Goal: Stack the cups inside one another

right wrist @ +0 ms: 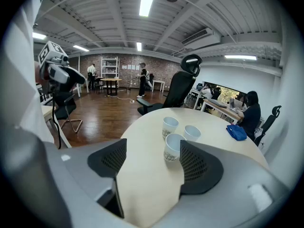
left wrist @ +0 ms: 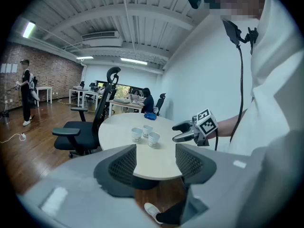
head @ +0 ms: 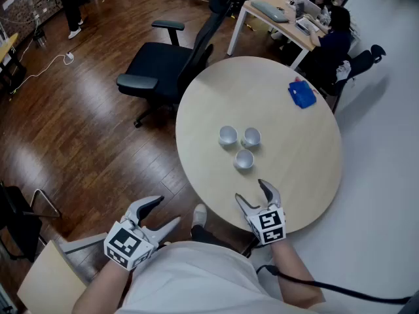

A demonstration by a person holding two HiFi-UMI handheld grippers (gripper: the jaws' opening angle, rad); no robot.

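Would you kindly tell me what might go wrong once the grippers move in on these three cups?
1. The cups stand close together: the right gripper, open and facing the nearest cup, might knock the rear left cup or the rear right cup while closing.
2. An off-centre pinch could tip the upright cup.
3. The left gripper hangs open off the table, likely too far to steady anything.

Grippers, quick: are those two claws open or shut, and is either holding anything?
Left gripper: open, holding nothing.
Right gripper: open, holding nothing; the nearest white paper cup stands ahead of it, untouched.
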